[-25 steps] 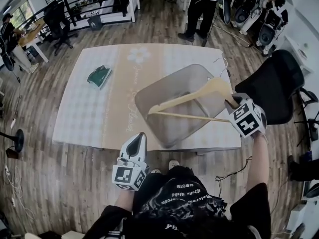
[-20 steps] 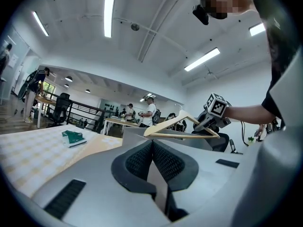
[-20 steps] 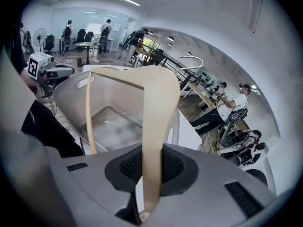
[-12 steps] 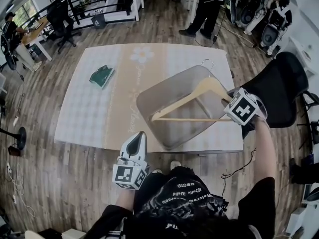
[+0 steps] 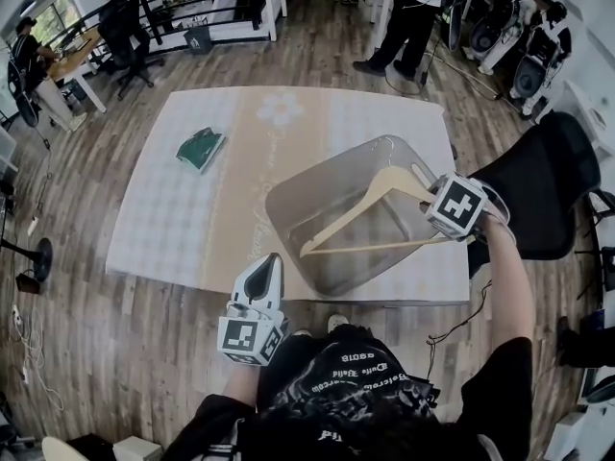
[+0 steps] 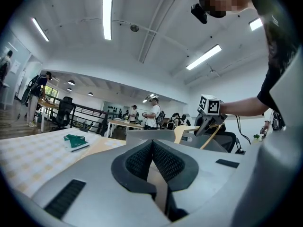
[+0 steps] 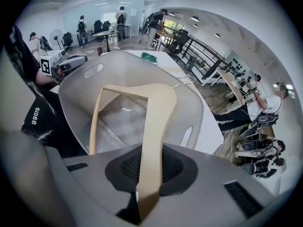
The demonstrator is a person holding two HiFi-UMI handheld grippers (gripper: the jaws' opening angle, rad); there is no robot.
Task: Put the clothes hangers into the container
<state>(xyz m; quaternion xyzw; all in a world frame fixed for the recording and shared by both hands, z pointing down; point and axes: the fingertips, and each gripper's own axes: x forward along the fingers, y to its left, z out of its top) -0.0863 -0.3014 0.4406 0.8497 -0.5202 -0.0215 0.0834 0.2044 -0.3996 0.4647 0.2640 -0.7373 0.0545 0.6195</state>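
Bright, even indoor light comes from ceiling strip lights (image 6: 108, 15) glaring white above the counter (image 5: 163, 219). Shadows on the counter are faint and soft. A small highlight glints inside the container (image 7: 132, 72) on the counter. Every view bulges fish-eye; both gripper views go black at the corners

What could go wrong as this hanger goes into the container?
The right gripper holds the hanger by one arm end only, so it may swing or slip. Its hook sits near the container rim and might snag there.
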